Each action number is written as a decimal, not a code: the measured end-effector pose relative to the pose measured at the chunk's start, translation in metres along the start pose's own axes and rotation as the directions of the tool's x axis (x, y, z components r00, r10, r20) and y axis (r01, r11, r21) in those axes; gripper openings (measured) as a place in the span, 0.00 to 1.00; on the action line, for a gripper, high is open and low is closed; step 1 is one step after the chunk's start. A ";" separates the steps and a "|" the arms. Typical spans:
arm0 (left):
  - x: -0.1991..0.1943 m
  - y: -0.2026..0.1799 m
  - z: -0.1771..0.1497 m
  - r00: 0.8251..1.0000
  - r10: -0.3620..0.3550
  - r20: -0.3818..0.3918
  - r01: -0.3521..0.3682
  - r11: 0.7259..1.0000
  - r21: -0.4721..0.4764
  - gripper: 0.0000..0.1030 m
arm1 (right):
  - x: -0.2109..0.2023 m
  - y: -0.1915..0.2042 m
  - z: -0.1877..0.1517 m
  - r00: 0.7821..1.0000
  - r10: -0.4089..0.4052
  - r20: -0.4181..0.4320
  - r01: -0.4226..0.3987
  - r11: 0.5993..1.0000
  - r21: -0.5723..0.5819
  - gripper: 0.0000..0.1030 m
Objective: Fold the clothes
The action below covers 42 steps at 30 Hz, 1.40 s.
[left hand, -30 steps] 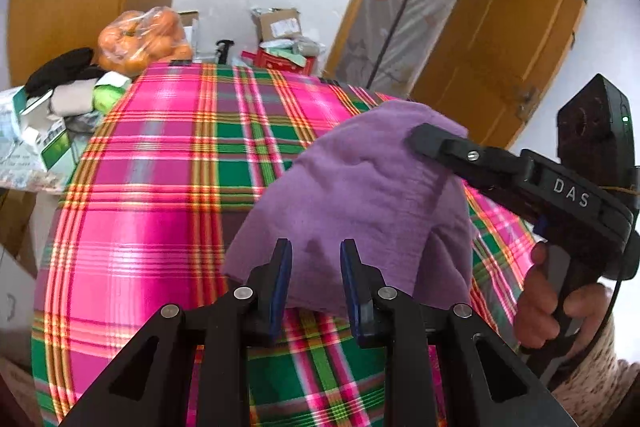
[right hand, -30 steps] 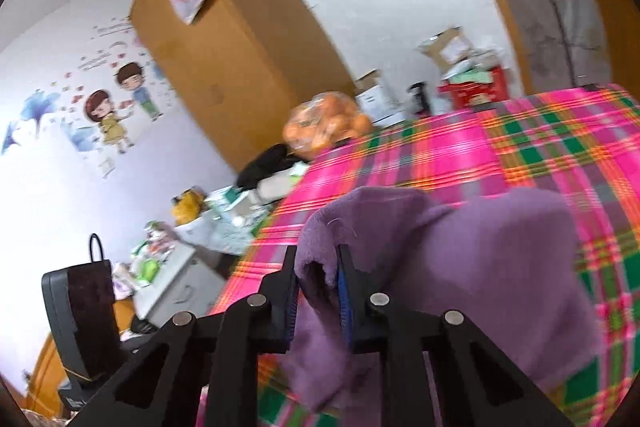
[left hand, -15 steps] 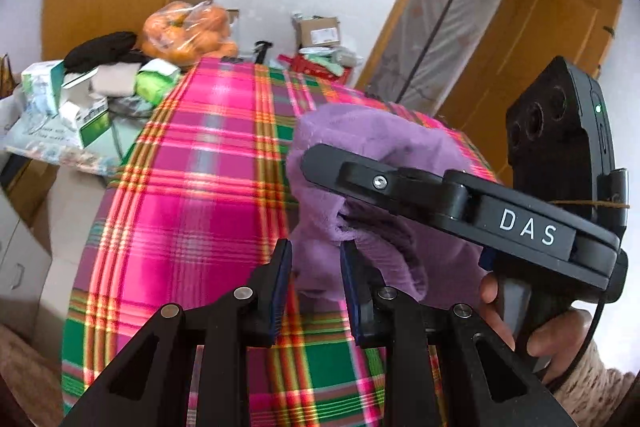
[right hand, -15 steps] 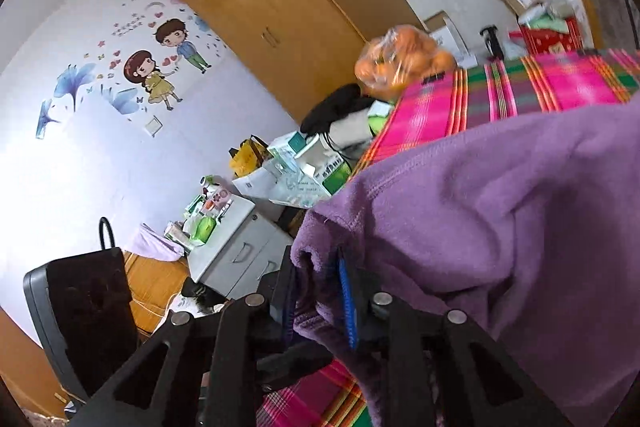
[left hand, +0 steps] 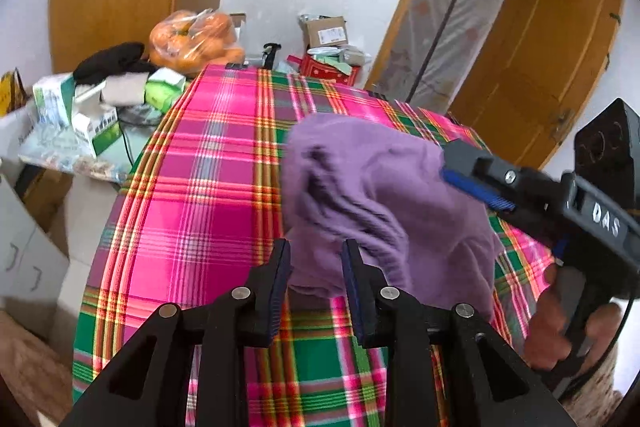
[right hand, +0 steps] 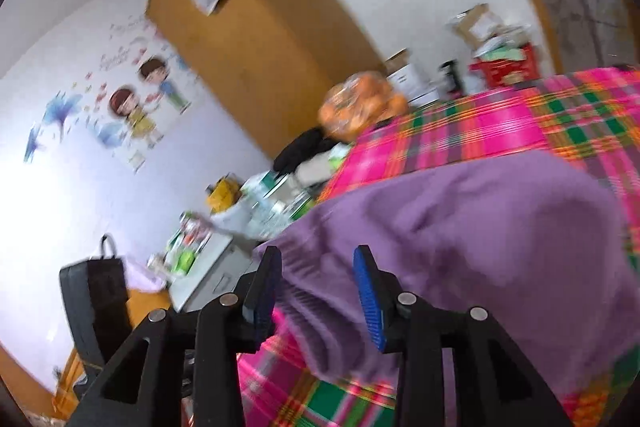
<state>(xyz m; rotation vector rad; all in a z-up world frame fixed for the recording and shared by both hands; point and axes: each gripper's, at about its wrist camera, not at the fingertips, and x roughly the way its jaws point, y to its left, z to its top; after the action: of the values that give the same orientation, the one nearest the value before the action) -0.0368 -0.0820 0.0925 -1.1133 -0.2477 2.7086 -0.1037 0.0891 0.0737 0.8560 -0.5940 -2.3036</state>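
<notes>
A purple garment (left hand: 380, 187) lies in a rumpled heap on the pink and green plaid tablecloth (left hand: 200, 207). My left gripper (left hand: 314, 259) sits at the heap's near edge. Its jaws are opening, and the cloth shows just past the tips without being pressed. In the right wrist view the same purple garment (right hand: 480, 227) fills the lower right. My right gripper (right hand: 316, 267) has its jaws opening wide, with a loose fold of the garment's edge between them, not pinched. One right finger (left hand: 480, 167) with its blue pad reaches over the heap from the right, held by a hand (left hand: 560, 327).
A bag of oranges (left hand: 196, 39), a black garment (left hand: 112, 63) and small boxes (left hand: 92, 131) crowd the surface left of the table's far corner. A white cabinet (left hand: 24, 259) stands lower left. Cardboard boxes (left hand: 324, 31) sit beyond the far edge, near a wooden door (left hand: 540, 67).
The right gripper was shut on the purple garment and carried it across; now its jaws have spread and the cloth has slipped free. The garment has sunk into a heap. The left jaws widened slightly.
</notes>
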 end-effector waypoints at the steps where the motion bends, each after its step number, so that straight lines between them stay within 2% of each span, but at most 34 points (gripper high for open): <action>1: -0.003 -0.010 -0.002 1.000 -0.001 0.010 0.001 0.999 0.037 0.35 | -0.010 -0.007 0.000 1.000 -0.018 0.017 0.018 1.000 0.013 0.38; 2: -0.003 -0.019 -0.003 1.000 -0.015 0.007 0.014 0.998 0.065 0.38 | -0.019 -0.017 -0.001 0.998 -0.051 0.025 0.051 0.998 0.030 0.38; 6: 0.008 -0.052 -0.012 0.996 -0.076 -0.046 0.082 0.985 0.149 0.38 | -0.050 -0.058 -0.009 0.983 -0.181 0.043 0.176 0.980 0.097 0.38; 9: 0.018 -0.075 -0.020 0.990 -0.111 -0.089 0.128 0.968 0.215 0.38 | -0.071 -0.092 -0.021 0.950 -0.309 0.034 0.300 0.940 0.160 0.39; 14: 0.031 -0.106 -0.042 0.986 -0.088 -0.143 0.135 0.923 0.361 0.39 | -0.081 -0.131 -0.034 0.915 -0.403 -0.014 0.397 0.893 0.211 0.41; 17: 0.035 -0.115 -0.050 0.989 -0.052 -0.141 0.107 0.902 0.418 0.38 | -0.075 -0.144 -0.038 0.908 -0.418 -0.042 0.416 0.881 0.225 0.45; 20: 0.043 -0.115 -0.053 0.986 -0.027 -0.162 0.096 0.894 0.438 0.38 | -0.067 -0.150 -0.041 0.899 -0.433 -0.062 0.436 0.877 0.200 0.46; 24: 0.056 -0.118 -0.053 0.984 0.009 -0.177 0.071 0.894 0.443 0.39 | -0.057 -0.151 -0.038 0.889 -0.453 -0.071 0.458 0.872 0.173 0.50; 31: 0.074 -0.121 -0.045 0.983 0.055 -0.174 0.024 0.908 0.418 0.38 | -0.042 -0.143 -0.036 0.886 -0.456 -0.086 0.463 0.881 0.094 0.49; 33: 0.075 -0.120 -0.042 0.984 0.049 -0.171 0.025 0.915 0.403 0.38 | -0.043 -0.144 -0.036 0.891 -0.444 -0.090 0.451 0.889 0.078 0.44; 36: 0.073 -0.116 -0.037 0.987 0.042 -0.158 0.019 0.930 0.368 0.38 | -0.046 -0.149 -0.035 0.874 -0.478 -0.090 0.484 0.872 0.069 0.42; 38: 0.073 -0.114 -0.034 0.987 0.038 -0.154 0.019 0.937 0.350 0.37 | -0.044 -0.150 -0.036 0.875 -0.474 -0.098 0.481 0.874 0.069 0.42; 39: 0.074 -0.114 -0.034 0.987 0.037 -0.155 0.019 0.939 0.344 0.36 | -0.042 -0.146 -0.037 0.878 -0.469 -0.098 0.475 0.878 0.054 0.42; 40: 0.074 -0.115 -0.033 0.987 0.033 -0.158 0.022 0.941 0.338 0.30 | -0.039 -0.142 -0.038 0.879 -0.467 -0.098 0.472 0.881 0.035 0.41; 42: 0.076 -0.117 -0.032 0.985 0.014 -0.172 0.043 0.946 0.321 0.22 | -0.037 -0.136 -0.039 0.886 -0.452 -0.097 0.455 0.890 0.009 0.18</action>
<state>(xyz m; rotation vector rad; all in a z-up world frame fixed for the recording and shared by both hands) -0.0530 0.0522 0.0458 -1.2244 0.2097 2.4971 -0.1064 0.2039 -0.0171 1.2176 -0.4199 -2.6543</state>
